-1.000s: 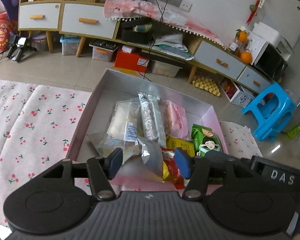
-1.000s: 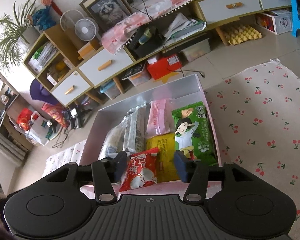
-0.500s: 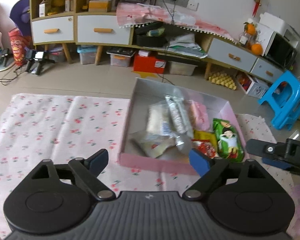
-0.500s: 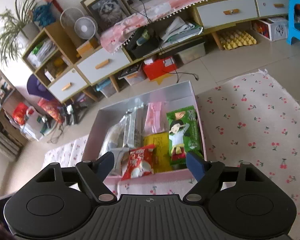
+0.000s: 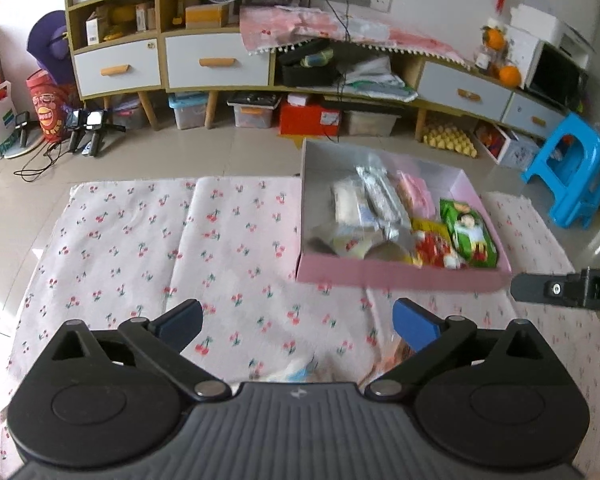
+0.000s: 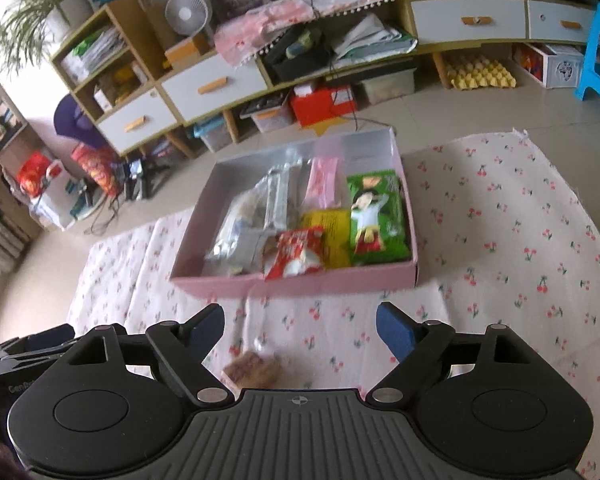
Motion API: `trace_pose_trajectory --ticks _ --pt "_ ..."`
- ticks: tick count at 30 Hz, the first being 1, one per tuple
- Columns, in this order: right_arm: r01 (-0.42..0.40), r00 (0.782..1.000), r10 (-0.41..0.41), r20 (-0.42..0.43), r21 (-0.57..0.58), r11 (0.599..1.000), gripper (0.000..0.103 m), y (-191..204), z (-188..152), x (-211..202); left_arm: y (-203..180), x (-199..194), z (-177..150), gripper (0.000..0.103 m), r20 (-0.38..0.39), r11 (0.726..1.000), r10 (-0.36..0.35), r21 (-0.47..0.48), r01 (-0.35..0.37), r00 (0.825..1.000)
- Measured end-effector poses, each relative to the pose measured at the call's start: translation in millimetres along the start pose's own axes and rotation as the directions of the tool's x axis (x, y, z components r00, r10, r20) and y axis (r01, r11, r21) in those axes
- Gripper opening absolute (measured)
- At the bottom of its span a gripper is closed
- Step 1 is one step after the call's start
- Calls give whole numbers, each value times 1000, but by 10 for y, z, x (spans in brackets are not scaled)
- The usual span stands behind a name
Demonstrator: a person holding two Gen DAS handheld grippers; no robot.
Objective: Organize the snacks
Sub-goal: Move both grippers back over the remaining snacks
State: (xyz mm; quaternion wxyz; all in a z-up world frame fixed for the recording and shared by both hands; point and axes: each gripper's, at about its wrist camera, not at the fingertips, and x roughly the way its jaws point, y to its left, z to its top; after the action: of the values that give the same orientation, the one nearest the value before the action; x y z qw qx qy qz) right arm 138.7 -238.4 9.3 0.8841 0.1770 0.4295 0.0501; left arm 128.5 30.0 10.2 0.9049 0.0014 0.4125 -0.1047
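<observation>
Your left gripper hangs over the cherry-print cloth with its jaws spread wide and nothing between them; they have just been opening. Your right gripper is the same: jaws well apart, just opened further, only cloth showing in the gap. The pink box sits on the cloth at its far edge, beyond both grippers, and the snacks lie inside it. Along the box's right wall lies the green packet with a cartoon figure; just beside it, toward the middle, is a yellow packet, and the red packet leans at the near wall, overlapping the yellow one. A pale pink packet lies toward the far wall, and clear and silver wrappers fill the left half, piled so that you cannot tell them apart one by one. In the right wrist view a small brownish snack lies on the cloth close to the gripper body, blurred, outside the box. In the left wrist view the other gripper's black body shows at the right edge, near the box's near right corner. A blue stool stands on the tiled floor beyond the cloth.
</observation>
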Motion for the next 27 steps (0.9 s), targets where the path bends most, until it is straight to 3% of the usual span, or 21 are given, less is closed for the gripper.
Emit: trace_pose_trajectory --ticks 6,10,14,20,27 --pt "12 999 -13 -30 -20 1000 89 66 -197 30 101 36 -199 102 -7 998 6 57 -6 1000" --pt "29 993 -28 -115 11 1000 90 63 -289 170 112 109 -327 102 -23 984 28 176 -24 999" --pt "25 989 -25 -144 -1 1000 90 124 -337 256 175 133 -446 102 -8 958 50 283 -46 999" --pt "44 983 -50 -178 -40 998 90 247 -404 418 287 178 -576 102 -9 937 27 350 -22 1000" --pt "25 986 -24 -165 4 1000 90 323 -424 566 355 363 -672 98 -52 917 28 398 -6 998"
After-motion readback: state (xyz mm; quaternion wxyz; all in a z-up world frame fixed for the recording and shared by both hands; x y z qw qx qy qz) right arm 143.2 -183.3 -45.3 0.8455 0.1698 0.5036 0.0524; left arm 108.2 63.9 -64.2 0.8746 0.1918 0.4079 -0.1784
